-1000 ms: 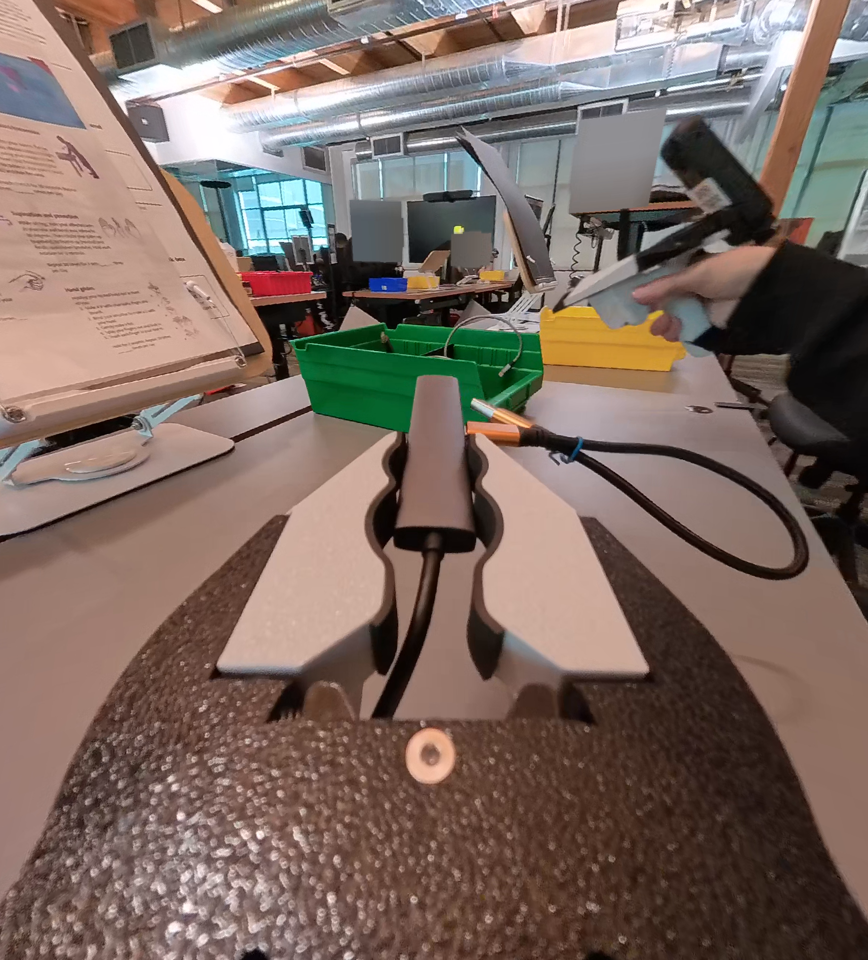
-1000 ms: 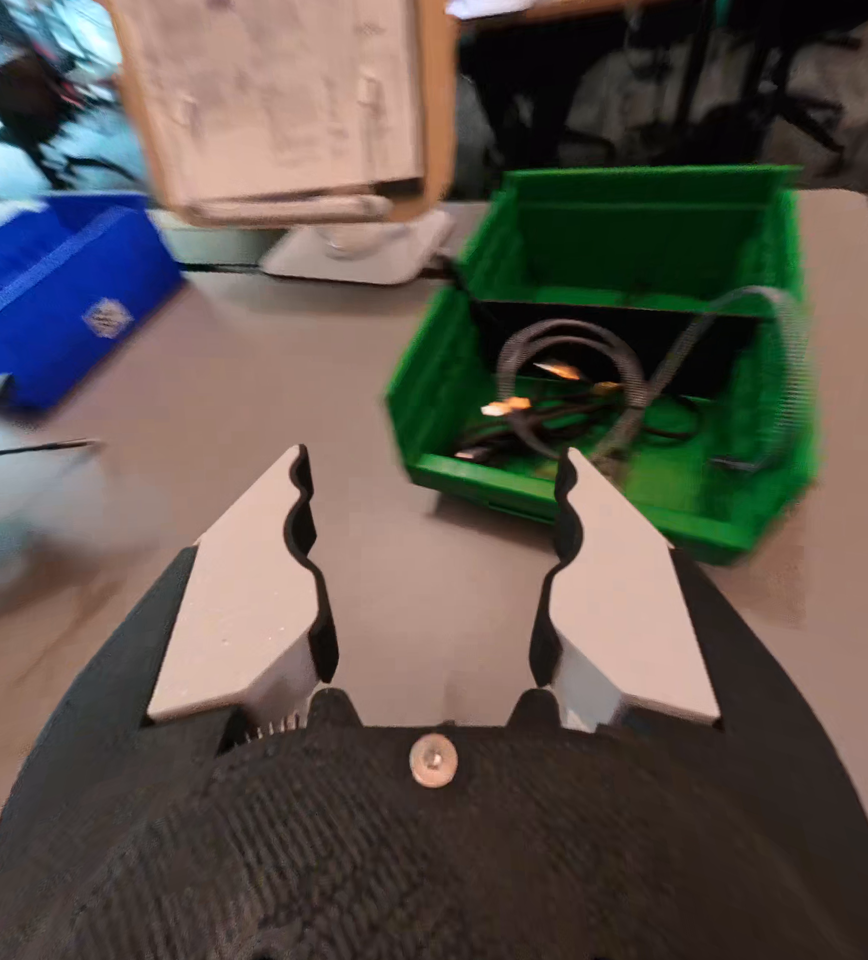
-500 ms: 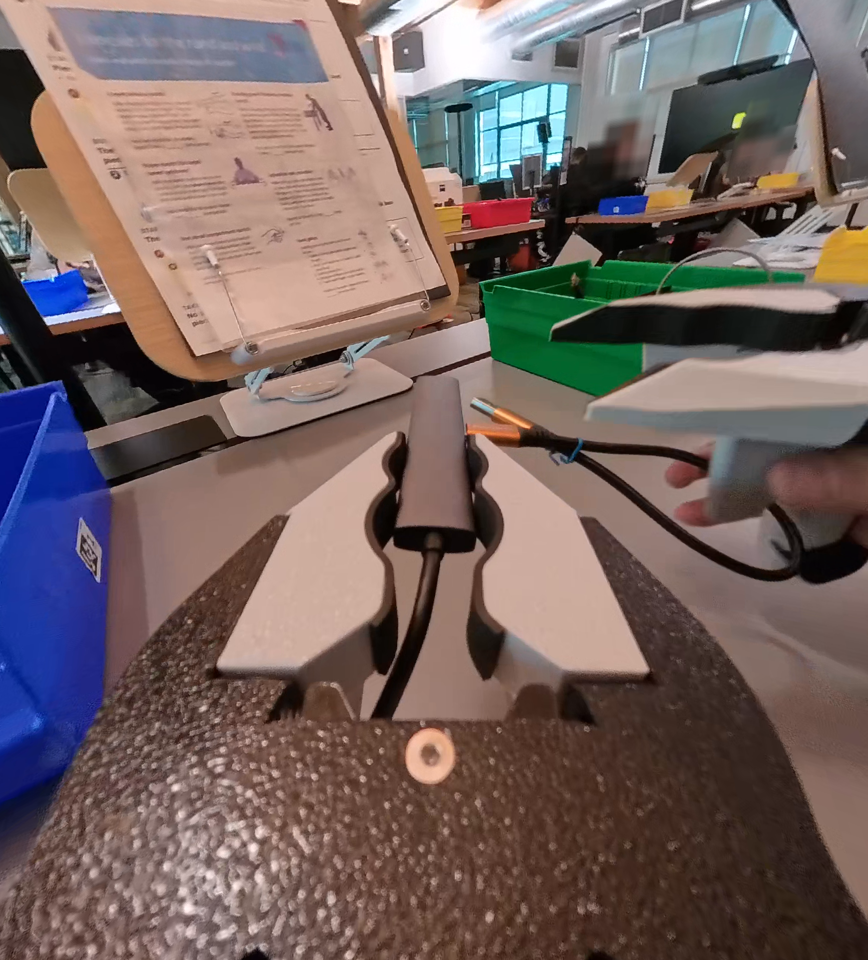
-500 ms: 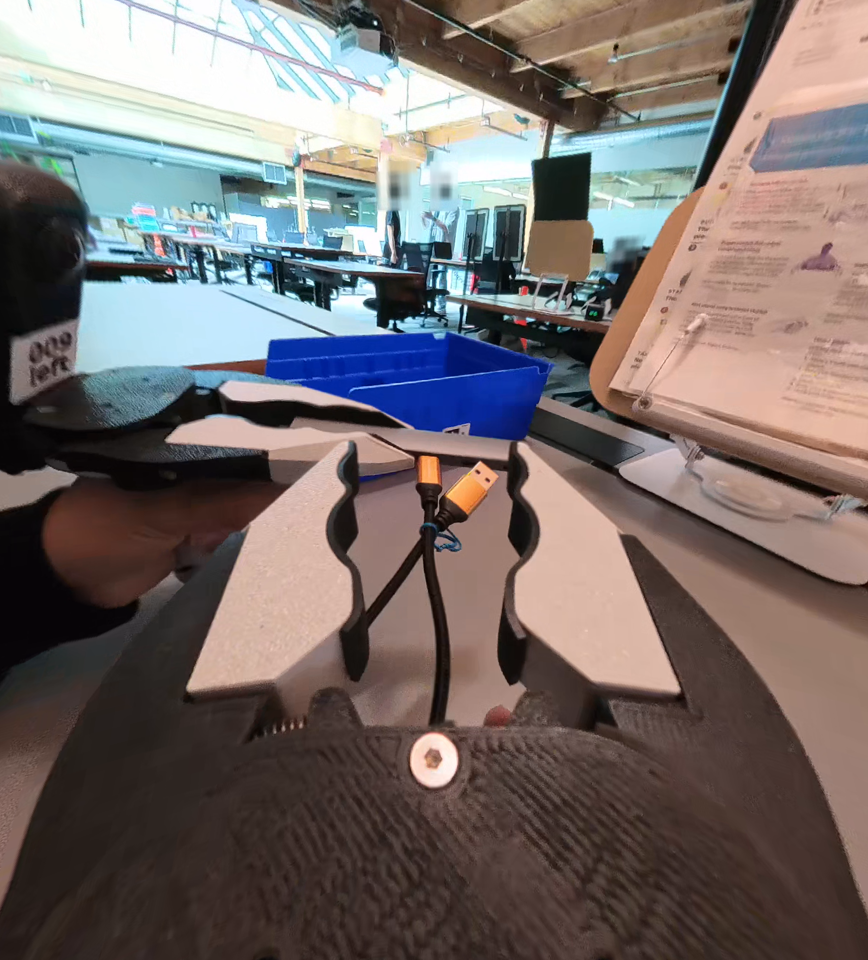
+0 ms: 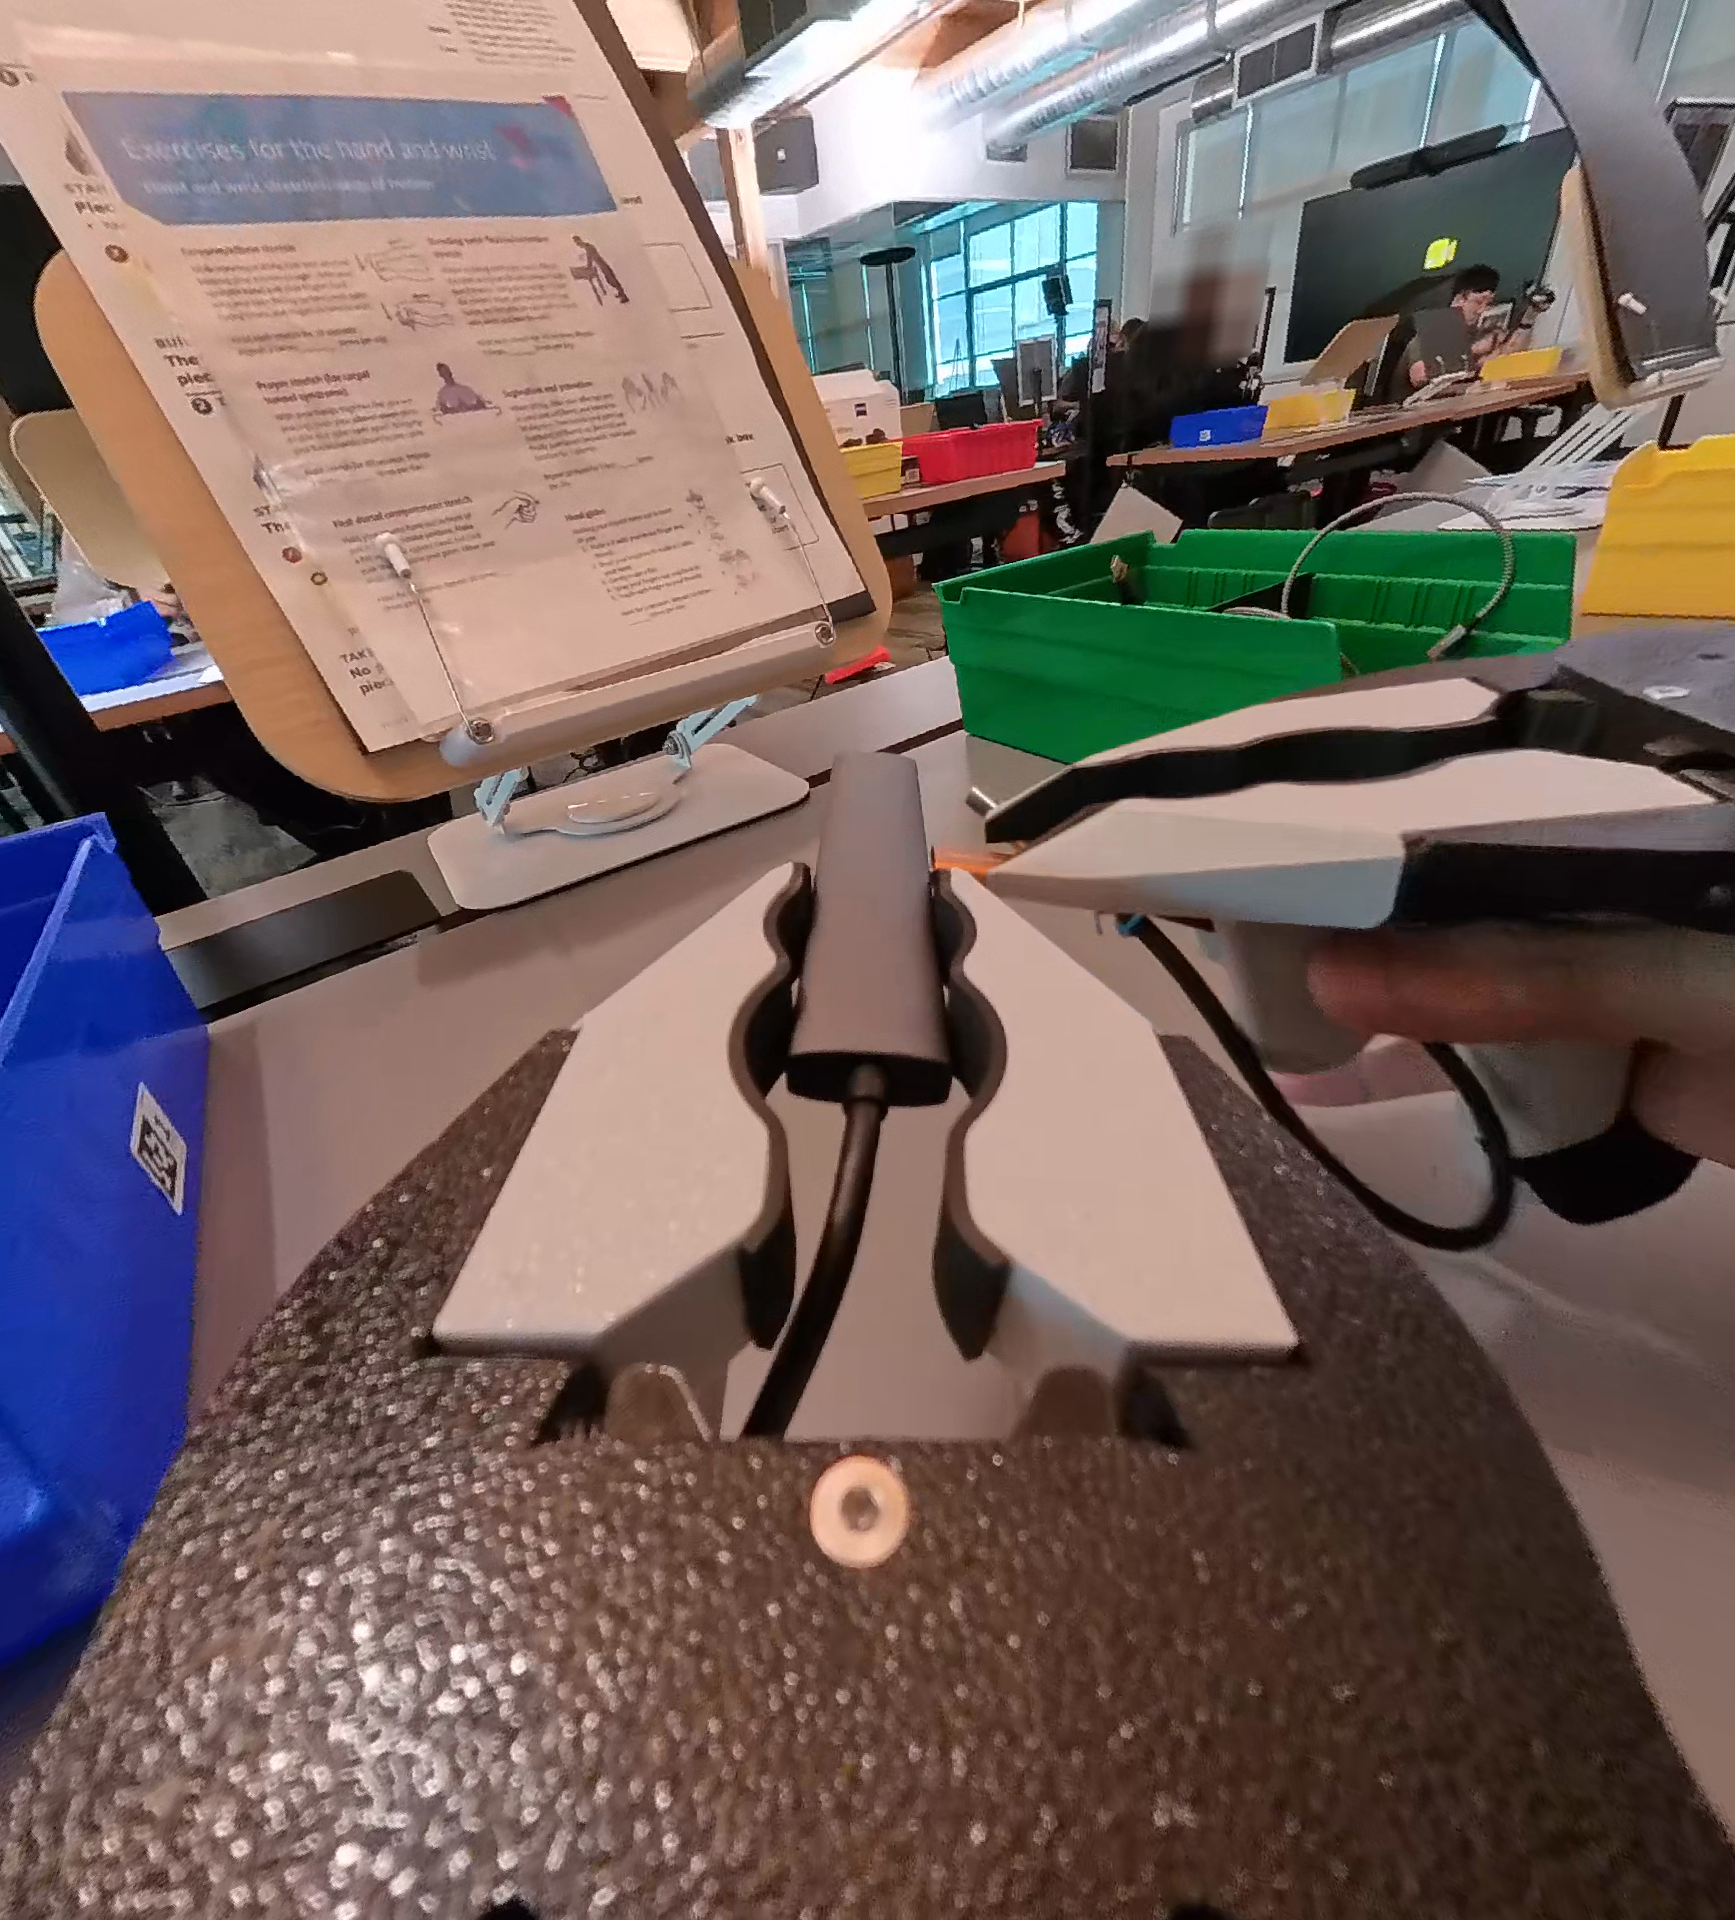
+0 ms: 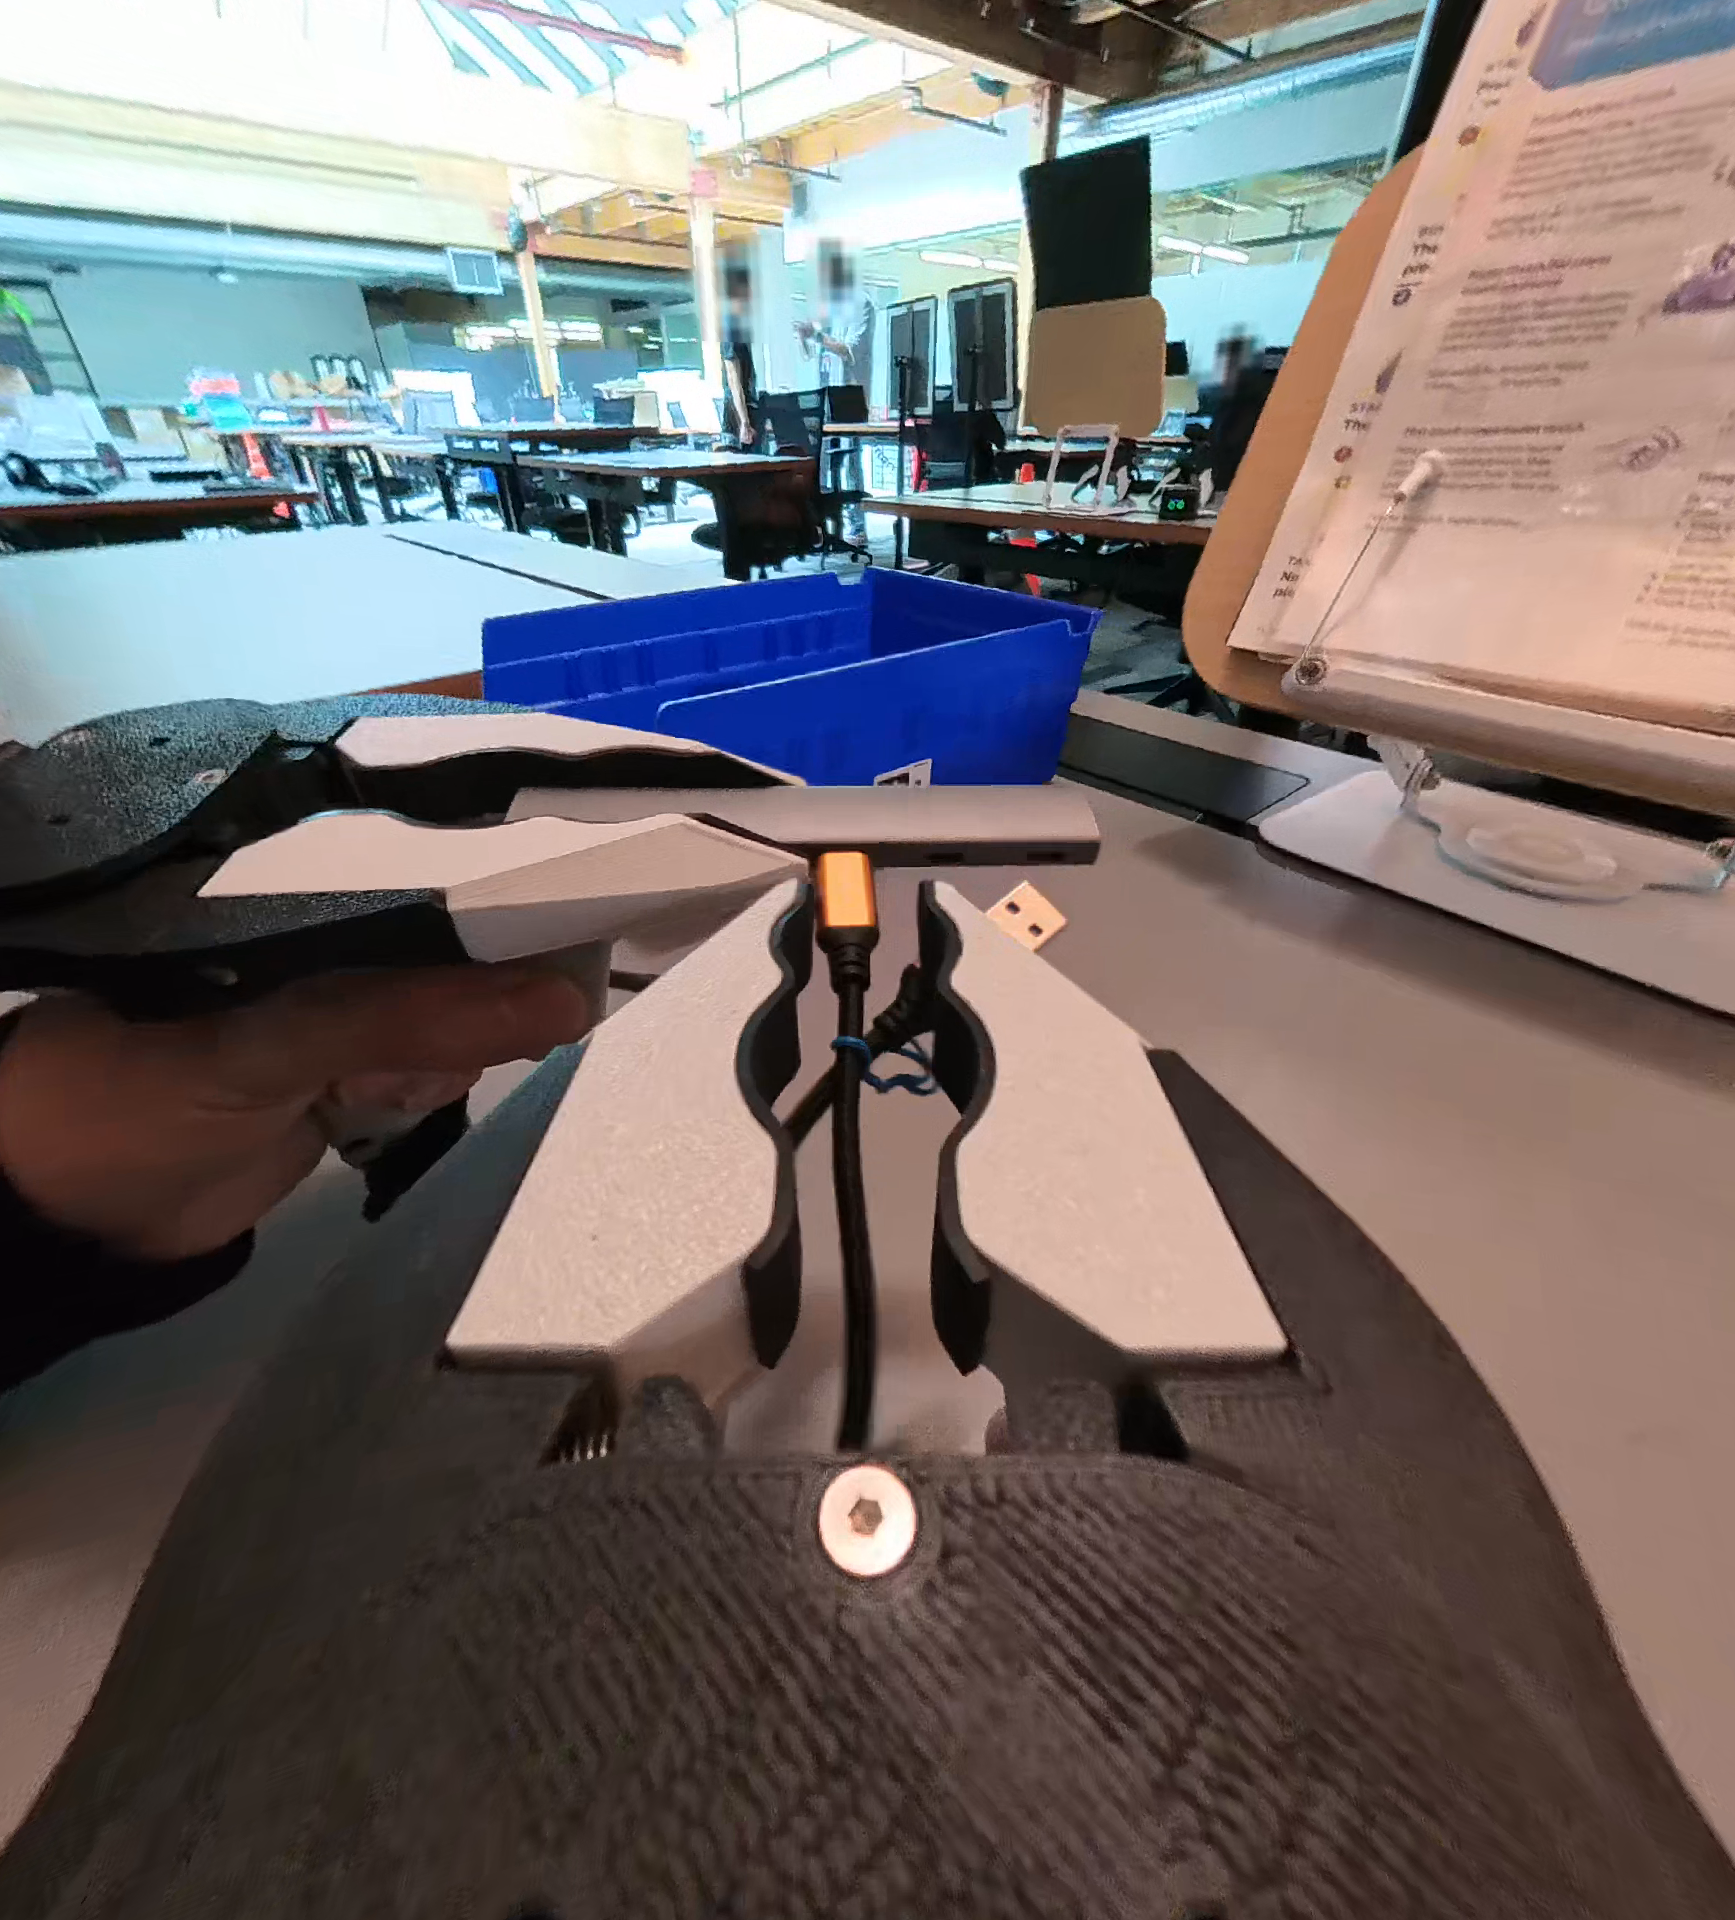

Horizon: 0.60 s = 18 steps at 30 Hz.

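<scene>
My left gripper (image 5: 868,883) is shut on a dark grey hub bar (image 5: 868,914), whose black lead runs back between the fingers. The hub also shows in the right wrist view (image 6: 904,816), held level above the table. An orange plug (image 6: 844,896) on a black cable (image 6: 852,1195) meets the hub's side. My right gripper (image 6: 863,894) has its fingers close on either side of this plug, with a small gap showing. The cable's silver plug (image 6: 1024,914) lies free beside the right finger. The right gripper comes in from the right in the left wrist view (image 5: 988,857).
A blue bin (image 5: 11,1143) stands at the left, also seen in the right wrist view (image 6: 842,675). A document stand with a printed sheet (image 5: 447,416) is behind. A green bin (image 5: 1154,655) with cables and a yellow bin (image 5: 1715,540) stand at the back right. The tips of both grippers are at nearly the same place.
My right gripper has swung from over the green bin to the hub, and its fingers have narrowed around the orange plug. My left gripper has turned left with the hub.
</scene>
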Available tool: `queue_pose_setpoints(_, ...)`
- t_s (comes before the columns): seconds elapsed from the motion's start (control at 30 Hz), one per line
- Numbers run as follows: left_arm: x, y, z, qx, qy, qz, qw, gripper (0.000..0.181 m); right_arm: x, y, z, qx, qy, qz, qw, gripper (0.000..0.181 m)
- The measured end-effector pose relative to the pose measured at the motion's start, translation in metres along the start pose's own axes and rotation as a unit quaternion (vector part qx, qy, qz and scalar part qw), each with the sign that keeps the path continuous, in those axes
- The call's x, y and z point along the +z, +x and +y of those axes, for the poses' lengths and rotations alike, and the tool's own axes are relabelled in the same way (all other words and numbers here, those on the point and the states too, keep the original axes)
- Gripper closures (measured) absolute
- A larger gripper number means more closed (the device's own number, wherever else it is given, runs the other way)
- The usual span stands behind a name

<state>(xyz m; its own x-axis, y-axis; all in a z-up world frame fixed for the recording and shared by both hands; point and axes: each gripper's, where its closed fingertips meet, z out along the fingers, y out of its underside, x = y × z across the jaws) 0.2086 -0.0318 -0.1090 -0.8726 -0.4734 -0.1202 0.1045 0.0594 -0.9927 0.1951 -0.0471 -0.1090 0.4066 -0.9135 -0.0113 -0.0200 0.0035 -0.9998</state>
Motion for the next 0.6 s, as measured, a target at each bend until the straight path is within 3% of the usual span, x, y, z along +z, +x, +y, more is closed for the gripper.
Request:
queue_pose_setpoints(0.33, -0.0001, 0.0034, -0.0028, -0.028, 0.012, 0.009, 0.999, 0.16, -0.0001, -0.0047, 0.0014, 0.049, 0.039, 0.003, 0.998, 0.17)
queue_pose_setpoints(0.6, 0.0023, 0.0048, 0.0001, -0.106, 0.014, 0.022, 0.994, 0.16, -0.0006, -0.0027, -0.0008, 0.042, 0.07, 0.031, 0.996, 0.17)
